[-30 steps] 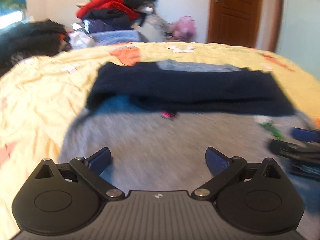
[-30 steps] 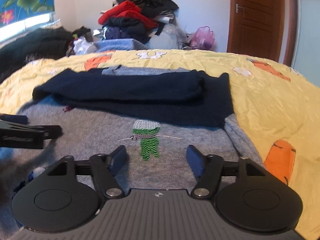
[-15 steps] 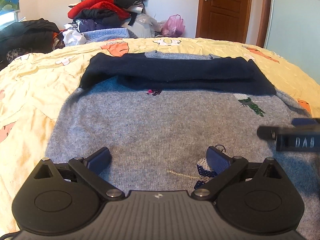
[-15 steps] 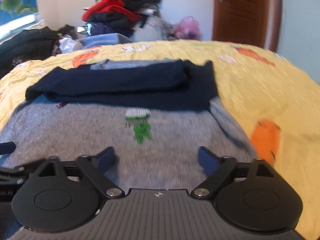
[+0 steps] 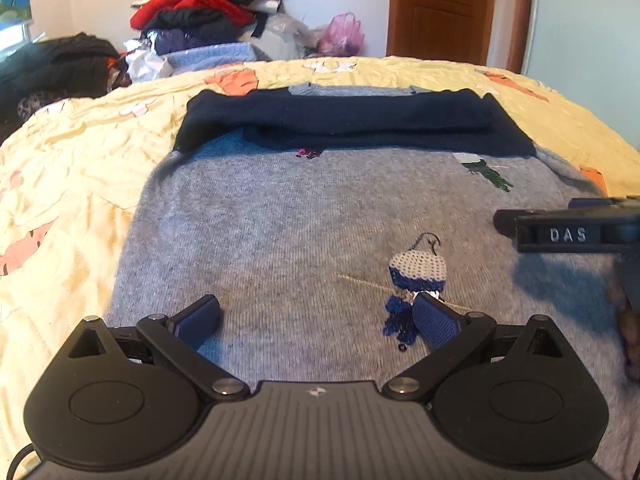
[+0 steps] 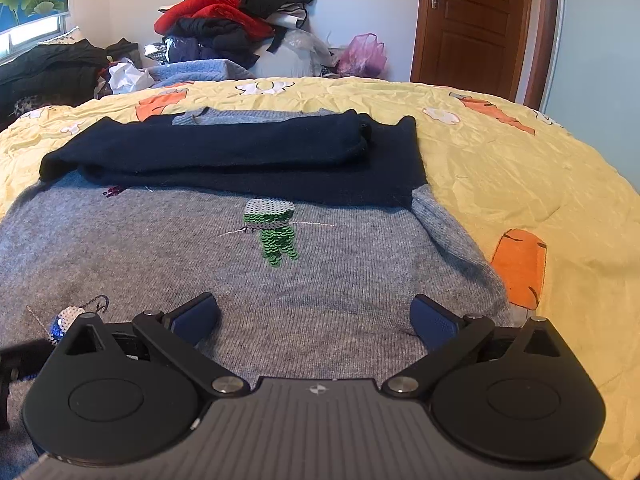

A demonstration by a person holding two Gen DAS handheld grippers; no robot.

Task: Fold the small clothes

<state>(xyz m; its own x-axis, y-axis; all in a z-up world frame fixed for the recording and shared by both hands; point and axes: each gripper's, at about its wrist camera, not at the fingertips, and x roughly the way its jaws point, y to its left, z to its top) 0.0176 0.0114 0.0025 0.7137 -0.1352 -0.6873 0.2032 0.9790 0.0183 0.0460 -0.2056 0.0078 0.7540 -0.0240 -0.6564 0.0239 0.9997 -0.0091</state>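
A grey knit sweater [image 5: 304, 216] with sequin figures lies flat on the yellow bed cover, its navy sleeves [image 5: 340, 120] folded across the upper part. My left gripper [image 5: 316, 320] hovers open low over the sweater's near hem, beside a blue and white sequin figure [image 5: 418, 268]. Nothing is between its pads. The right gripper [image 6: 316, 320] hangs over the same hem [image 6: 320, 344] further right, below the green sequin figure [image 6: 274, 236]. Its jaws are opening wide, with only flat knit under them. One of its fingers [image 5: 568, 234] shows at the right edge of the left wrist view.
The yellow bed cover [image 6: 520, 168] with orange prints spreads around the sweater. A heap of clothes [image 6: 236, 16] is piled beyond the far edge, with dark garments [image 6: 48, 68] at the left. A brown door [image 6: 476, 20] stands at the back right.
The right gripper's jaws have spread much wider. The left gripper has slid sideways over the sweater's hem, so the blue sequin figure now shows by its right finger.
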